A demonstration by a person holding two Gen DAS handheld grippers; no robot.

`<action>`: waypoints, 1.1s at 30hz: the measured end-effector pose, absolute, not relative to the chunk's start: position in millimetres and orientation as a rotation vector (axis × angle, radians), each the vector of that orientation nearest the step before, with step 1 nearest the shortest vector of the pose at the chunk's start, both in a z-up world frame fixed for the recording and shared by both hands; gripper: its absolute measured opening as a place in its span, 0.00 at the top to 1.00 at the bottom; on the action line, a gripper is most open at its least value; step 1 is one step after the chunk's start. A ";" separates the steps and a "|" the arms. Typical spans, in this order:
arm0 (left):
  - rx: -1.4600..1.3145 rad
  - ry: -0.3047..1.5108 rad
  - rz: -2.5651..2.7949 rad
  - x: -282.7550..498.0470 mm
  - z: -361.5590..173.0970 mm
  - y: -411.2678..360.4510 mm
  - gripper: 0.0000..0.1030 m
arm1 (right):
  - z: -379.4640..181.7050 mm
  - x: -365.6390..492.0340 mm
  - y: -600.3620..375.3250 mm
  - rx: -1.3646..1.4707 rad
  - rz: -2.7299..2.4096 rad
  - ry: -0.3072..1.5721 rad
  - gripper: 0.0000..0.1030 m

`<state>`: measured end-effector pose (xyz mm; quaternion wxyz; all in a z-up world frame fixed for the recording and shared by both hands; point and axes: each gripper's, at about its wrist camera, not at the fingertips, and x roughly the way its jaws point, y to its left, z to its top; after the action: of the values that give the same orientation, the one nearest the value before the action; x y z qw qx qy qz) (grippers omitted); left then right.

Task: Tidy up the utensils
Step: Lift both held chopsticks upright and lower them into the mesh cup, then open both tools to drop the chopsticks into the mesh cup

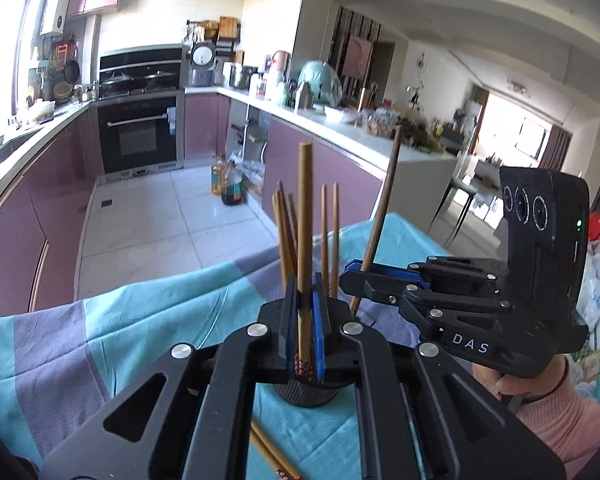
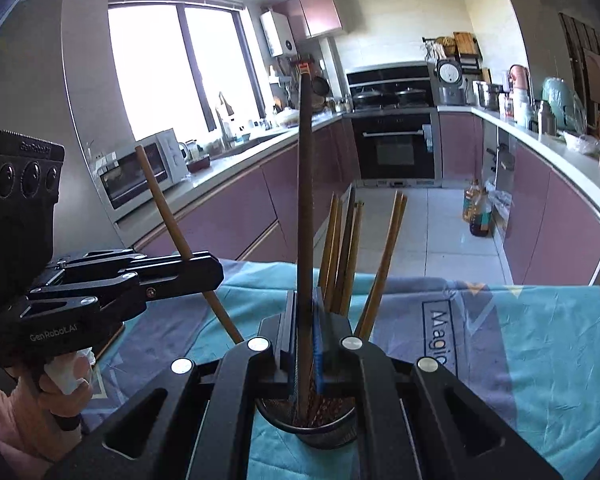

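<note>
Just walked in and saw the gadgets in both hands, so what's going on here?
A person is sorting chopsticks into a black mesh holder on a blue tablecloth. The left gripper is shut on a light chopstick, the right gripper on a dark chopstick, both over the holder. Several already stand inside; some loose chopsticks lie on the cloth.

A mesh holder stands on the cloth that covers the table, with several chopsticks standing upright in it. The left claw holds one chopstick over the holder. The right claw, just to its right, holds another chopstick above the same holder. More chopsticks lie on the cloth before the holder.
</note>
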<state>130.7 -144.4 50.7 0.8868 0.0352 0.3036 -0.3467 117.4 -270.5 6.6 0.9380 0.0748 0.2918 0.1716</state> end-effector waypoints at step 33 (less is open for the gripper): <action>0.030 0.677 -0.617 163.0 4.2 -123.5 0.68 | -9.5 115.0 -264.2 0.148 0.346 0.623 0.67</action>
<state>163.0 -123.5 4.2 0.8968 0.0146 0.3268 -0.2978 115.0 -264.2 -9.5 0.9344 0.0726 0.3047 0.1694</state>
